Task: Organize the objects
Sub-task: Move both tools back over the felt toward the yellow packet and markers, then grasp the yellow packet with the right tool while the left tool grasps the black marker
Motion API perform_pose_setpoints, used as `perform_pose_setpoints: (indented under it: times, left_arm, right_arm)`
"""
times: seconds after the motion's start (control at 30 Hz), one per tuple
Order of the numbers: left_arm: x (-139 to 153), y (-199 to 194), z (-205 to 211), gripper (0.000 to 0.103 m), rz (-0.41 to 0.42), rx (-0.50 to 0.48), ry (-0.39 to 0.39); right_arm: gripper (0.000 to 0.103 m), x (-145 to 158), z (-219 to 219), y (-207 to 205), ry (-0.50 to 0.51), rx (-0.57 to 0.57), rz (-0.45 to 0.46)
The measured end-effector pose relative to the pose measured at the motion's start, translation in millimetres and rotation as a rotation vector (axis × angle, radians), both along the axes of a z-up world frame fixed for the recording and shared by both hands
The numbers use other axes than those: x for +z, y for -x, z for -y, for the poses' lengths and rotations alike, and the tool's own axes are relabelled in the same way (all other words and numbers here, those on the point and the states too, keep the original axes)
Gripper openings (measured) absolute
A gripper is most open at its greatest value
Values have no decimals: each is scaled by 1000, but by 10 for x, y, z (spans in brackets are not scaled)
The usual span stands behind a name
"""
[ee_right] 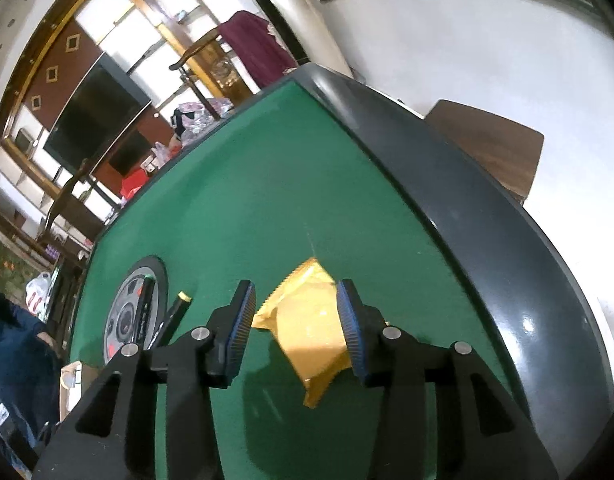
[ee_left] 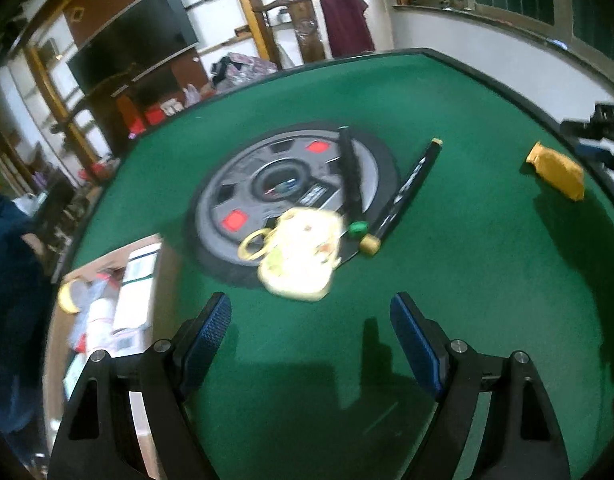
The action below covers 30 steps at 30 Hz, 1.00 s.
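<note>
A yellow packet (ee_right: 307, 328) lies on the green felt table (ee_right: 267, 184) between the fingers of my right gripper (ee_right: 296, 286). The right pad is at its edge, the left pad stands slightly apart, and the jaws are open. My left gripper (ee_left: 311, 308) hovers open with nothing between its fingers, just short of a blurred pale cream pouch (ee_left: 303, 256) with a yellow ring. Behind the pouch lie two black pens, one green-capped (ee_left: 351, 176) and one yellow-capped (ee_left: 411, 188). The packet (ee_left: 555, 172) also shows at far right in the left wrist view.
A cardboard box (ee_left: 165, 268) holding small cartons and a tape roll (ee_left: 67, 298) sits at the table's left edge. A wheel picture (ee_left: 243, 196) is printed on the felt. The table's dark raised rim (ee_right: 447, 200) runs close on the right. A person in blue (ee_right: 15, 360) stands left.
</note>
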<state>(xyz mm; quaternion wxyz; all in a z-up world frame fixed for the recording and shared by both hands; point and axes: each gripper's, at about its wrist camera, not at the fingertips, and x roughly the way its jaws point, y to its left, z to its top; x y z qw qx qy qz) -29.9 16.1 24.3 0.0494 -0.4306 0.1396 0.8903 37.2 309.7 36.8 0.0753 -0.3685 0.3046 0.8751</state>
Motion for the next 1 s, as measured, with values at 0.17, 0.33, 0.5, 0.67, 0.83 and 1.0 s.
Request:
perform_pose_setpoints:
  times: [0.17, 0.33, 0.5, 0.67, 0.83, 1.0]
  left_arm:
    - [1, 280, -177, 77, 16, -52, -60]
    - [34, 517, -388, 77, -3, -134, -108]
    - [10, 641, -611, 77, 2, -233, -104]
    - [-95, 675, -742, 67, 53, -276, -75]
    - [-95, 569, -735, 19, 107, -293, -125]
    - [-48, 356, -710, 11, 123, -295, -149]
  right_arm:
    - [41, -40, -34, -12, 9, -1, 15]
    - [41, -48, -78, 17, 16, -12, 17]
    - [41, -67, -164, 5, 31, -34, 15]
    - [44, -82, -209, 45, 44, -39, 19]
    - [52, -80, -161, 118, 28, -9, 22]
    - [52, -153, -110, 191, -6, 11, 75]
